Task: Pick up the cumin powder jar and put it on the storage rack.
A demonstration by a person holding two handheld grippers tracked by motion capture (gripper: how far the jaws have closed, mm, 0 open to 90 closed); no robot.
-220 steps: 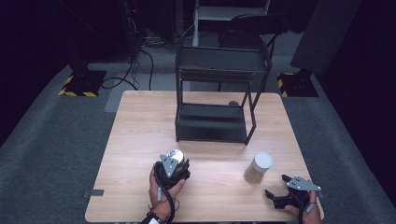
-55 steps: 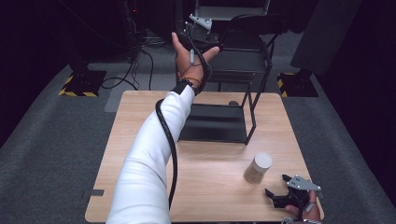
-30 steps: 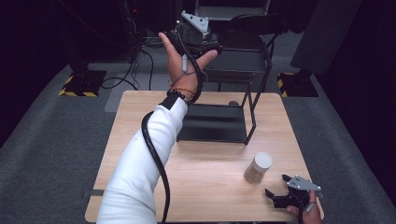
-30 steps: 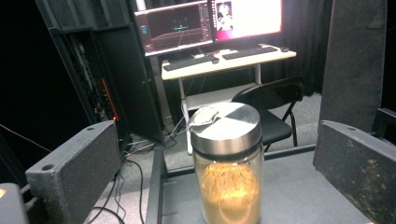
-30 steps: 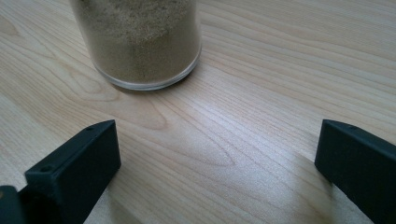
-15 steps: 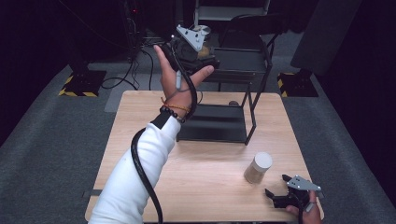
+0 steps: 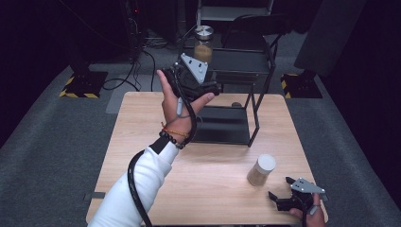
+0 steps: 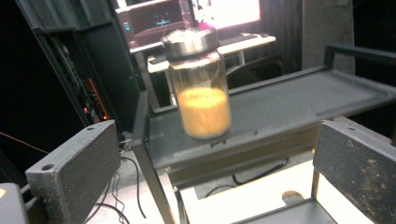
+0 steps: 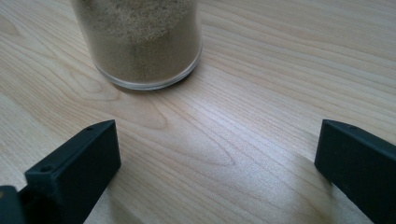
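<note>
Backing my left gripper (image 7: 201, 85) off, jaws now spread & empty: amber jar (image 8: 200, 88) sits released on rack shelf (image 8: 299, 100); 2nd jar (image 7: 261, 169) next.

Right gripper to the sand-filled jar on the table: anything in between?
Nothing visible. The right gripper sits open, jaws wide, with bare wooden table between it and the clear glass jar of pale sand just ahead.

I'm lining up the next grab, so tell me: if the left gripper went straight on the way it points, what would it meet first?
Probably the glass jar of orange powder standing on the black rack's top shelf. The left gripper is open and aimed roughly at it, though depth is hard to judge.
</note>
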